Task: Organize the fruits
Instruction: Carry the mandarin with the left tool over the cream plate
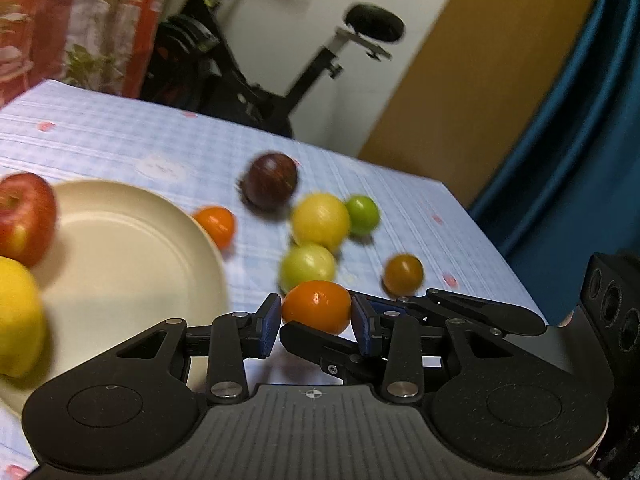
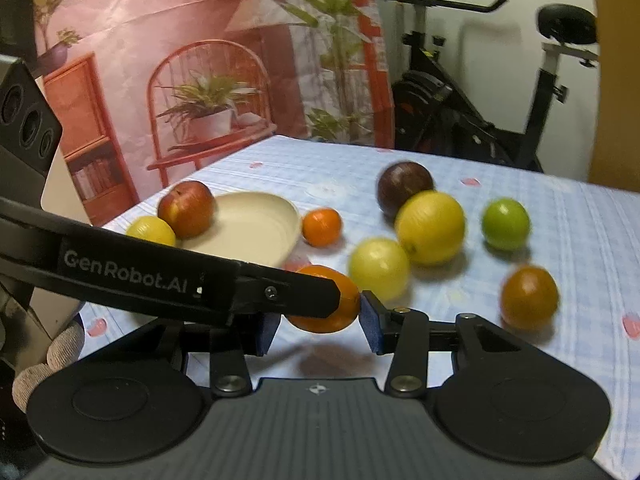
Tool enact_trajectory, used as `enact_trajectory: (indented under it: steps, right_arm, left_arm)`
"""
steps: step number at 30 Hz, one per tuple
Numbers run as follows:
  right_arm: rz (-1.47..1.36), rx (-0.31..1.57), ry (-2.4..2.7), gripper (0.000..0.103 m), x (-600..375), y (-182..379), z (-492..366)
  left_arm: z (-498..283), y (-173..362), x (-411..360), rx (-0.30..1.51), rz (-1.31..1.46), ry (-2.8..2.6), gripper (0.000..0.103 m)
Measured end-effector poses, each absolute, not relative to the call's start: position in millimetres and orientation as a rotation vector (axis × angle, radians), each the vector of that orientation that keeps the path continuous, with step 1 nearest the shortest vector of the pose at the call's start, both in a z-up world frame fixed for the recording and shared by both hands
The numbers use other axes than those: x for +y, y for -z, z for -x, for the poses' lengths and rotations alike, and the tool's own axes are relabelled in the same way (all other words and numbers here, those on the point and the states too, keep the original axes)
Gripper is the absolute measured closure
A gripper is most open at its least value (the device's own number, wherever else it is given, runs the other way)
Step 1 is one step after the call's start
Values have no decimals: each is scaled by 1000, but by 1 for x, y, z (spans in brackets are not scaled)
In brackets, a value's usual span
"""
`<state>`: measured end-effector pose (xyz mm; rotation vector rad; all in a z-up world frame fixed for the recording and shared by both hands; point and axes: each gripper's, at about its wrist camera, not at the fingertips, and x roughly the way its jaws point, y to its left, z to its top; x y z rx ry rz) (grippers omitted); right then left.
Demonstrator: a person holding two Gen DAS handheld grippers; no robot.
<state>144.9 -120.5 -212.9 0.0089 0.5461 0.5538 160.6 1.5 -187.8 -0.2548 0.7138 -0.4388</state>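
Note:
An orange fruit (image 1: 316, 304) hangs just above the checked tablecloth, a shadow under it. My left gripper (image 1: 316, 314) is shut on it, blue pads (image 1: 270, 326) against its sides. My right gripper (image 2: 320, 320) is shut on the same orange fruit (image 2: 349, 305) from the other side. Its black finger (image 1: 312, 344) crosses under the fruit in the left wrist view, and the left gripper's finger (image 2: 280, 292) lies across the fruit in the right wrist view. A cream plate (image 1: 120, 240) to the left holds a red apple (image 1: 24, 216) and a lemon (image 1: 16, 316).
Loose on the cloth beyond lie a dark plum (image 1: 272, 180), a yellow fruit (image 1: 320, 220), a green one (image 1: 362, 214), a pale green one (image 1: 308, 266), a small orange (image 1: 216, 222) and a brownish orange (image 1: 403, 274). An exercise bike (image 1: 240, 92) stands past the table's far edge.

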Motion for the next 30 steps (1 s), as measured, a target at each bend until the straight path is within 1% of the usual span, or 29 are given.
enact_trajectory:
  steps: [7, 13, 18, 30]
  right_arm:
    - [81, 546, -648, 58, -74, 203, -183]
    - [180, 598, -681, 58, -37, 214, -215]
    - [216, 620, -691, 58, -23, 224, -226]
    - [211, 630, -724, 58, 11, 227, -256]
  left_arm:
    - [-180, 184, 40, 685, 329, 309, 63]
    - [-201, 198, 55, 702, 362, 221, 63]
    - [-203, 196, 63, 691, 367, 189, 63]
    - [-190, 169, 84, 554, 354, 126, 64]
